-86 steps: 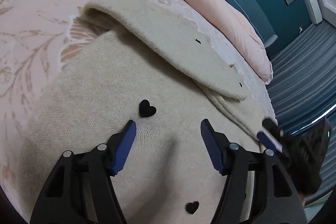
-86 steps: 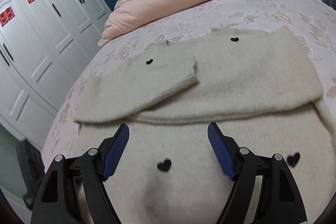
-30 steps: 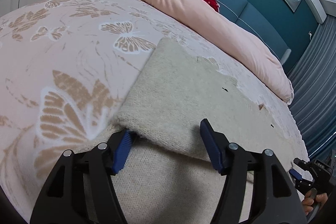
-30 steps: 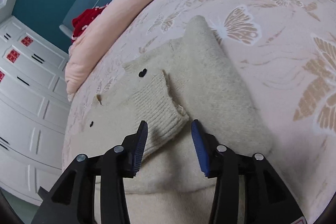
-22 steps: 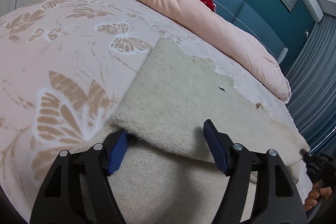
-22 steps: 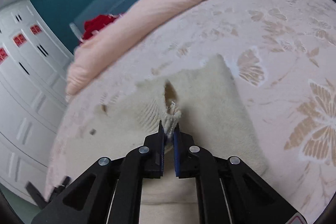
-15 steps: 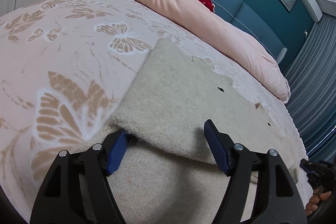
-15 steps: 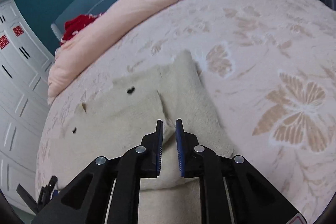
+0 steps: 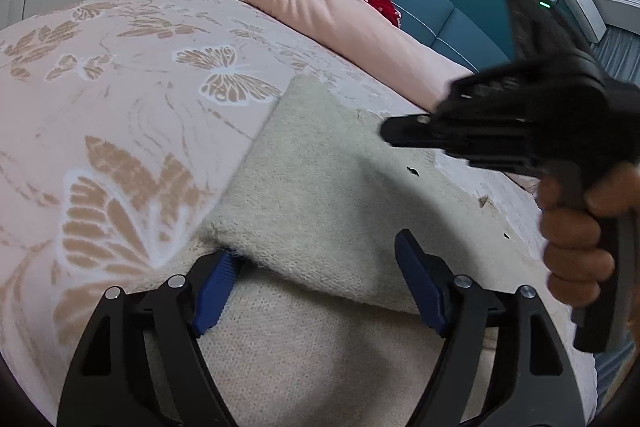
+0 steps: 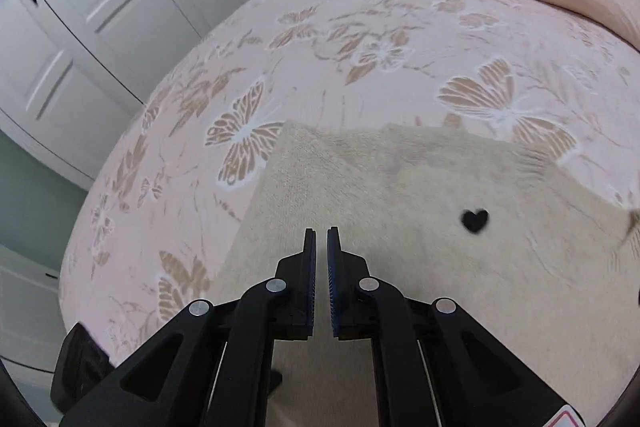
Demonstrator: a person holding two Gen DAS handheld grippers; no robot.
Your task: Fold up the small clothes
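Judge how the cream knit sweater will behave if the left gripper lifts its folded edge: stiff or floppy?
Probably floppy: the sweater lies in soft, rounded folds on the bedspread. Its fuzzy knit likely grips the left gripper pads rather than slipping. It looks light, so lifted layers may slide apart.

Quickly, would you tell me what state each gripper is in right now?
Left gripper: open, straddling the sweater's folded edge.
Right gripper: nearly shut, holding nothing.
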